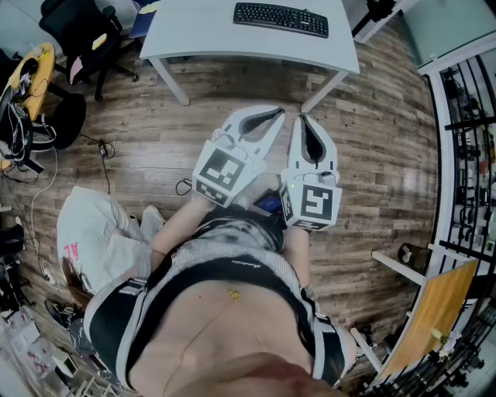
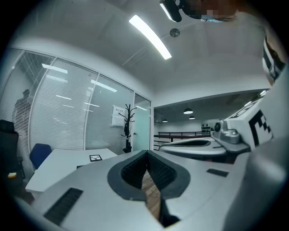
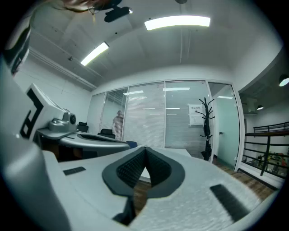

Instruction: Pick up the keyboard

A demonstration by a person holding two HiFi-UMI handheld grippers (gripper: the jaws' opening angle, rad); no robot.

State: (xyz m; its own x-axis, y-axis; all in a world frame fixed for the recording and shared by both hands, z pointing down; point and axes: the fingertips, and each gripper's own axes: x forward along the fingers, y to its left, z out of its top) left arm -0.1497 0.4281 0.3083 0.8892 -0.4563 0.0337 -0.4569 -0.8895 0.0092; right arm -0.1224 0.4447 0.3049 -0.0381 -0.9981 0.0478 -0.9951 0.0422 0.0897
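1. The pickup had not visibly started. The keyboard (image 1: pixel 280 19) lay flat on the white table (image 1: pixel 194 35), at about 12 o'clock in the head view, with nothing touching it.
2. Both grippers hung in front of the person's body over the wooden floor (image 1: pixel 232 85), well apart from the table. The left gripper (image 1: pixel 277 116) sat just to the 9 o'clock side of the right gripper (image 1: pixel 304 120), and both pointed toward 12 o'clock.
3. The left gripper's jaws were closed together, pads meeting at the tips. Nothing was between them, and only floor showed through the slit lower down.
4. The right gripper's jaws were likewise pressed together and empty.
5. By my reading, everything was left to do: get close to the table, spread the jaws, close on the keyboard and lift it.
6. The keyboard was black, long and thin, with rows of keys facing up. It lay on the table's 1 o'clock part, its long side roughly along the table edge. Whether a cable ran from it could not be told.
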